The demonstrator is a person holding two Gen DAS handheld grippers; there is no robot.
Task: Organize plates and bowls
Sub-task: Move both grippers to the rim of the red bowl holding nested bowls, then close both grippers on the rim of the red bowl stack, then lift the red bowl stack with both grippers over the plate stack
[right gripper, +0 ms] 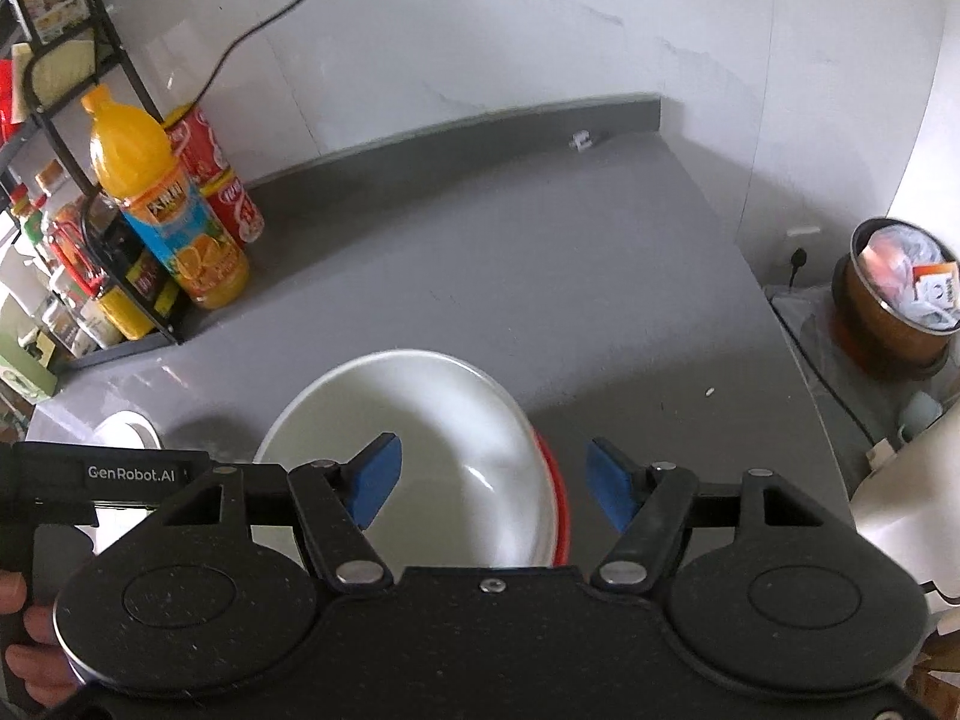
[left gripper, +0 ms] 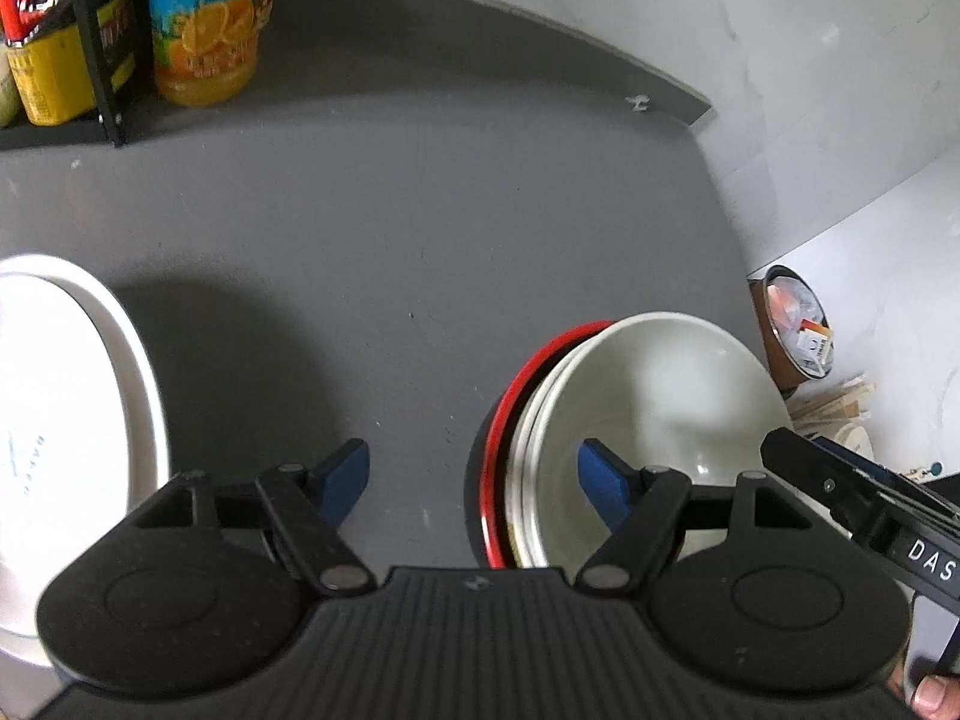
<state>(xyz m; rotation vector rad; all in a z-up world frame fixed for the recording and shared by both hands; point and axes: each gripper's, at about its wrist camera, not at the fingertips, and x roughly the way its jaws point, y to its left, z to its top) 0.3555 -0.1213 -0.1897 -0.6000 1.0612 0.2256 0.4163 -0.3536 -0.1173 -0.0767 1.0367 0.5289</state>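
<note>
Nearest in the left wrist view, the left gripper (left gripper: 474, 477) hangs over the grey counter (left gripper: 420, 240) with its blue-padded fingers spread wide and nothing between them; the right-hand pad sits in front of the inside of the white bowl (left gripper: 660, 396), though whether it touches the glaze cannot be told. That bowl is smooth and glossy, deep and round, nested on other white rims inside a bowl with a red edge (left gripper: 510, 408), the whole stack standing near the counter's right edge. To the left lies a flat white plate (left gripper: 78, 396), matte and broad, cut off by the frame. In the right wrist view, the right gripper (right gripper: 495, 480) is also wide open and empty, its fingers straddling the right rim of the white bowl (right gripper: 420, 420) from above. Between plate and stack the counter is bare, dull and slightly speckled, with open room running back to the raised grey lip at the wall. Far left, an orange juice bottle (right gripper: 162, 204) stands beside a black wire rack (right gripper: 114, 60) of jars. Past the counter's right edge sits a copper-coloured bin (right gripper: 888, 312).
</note>
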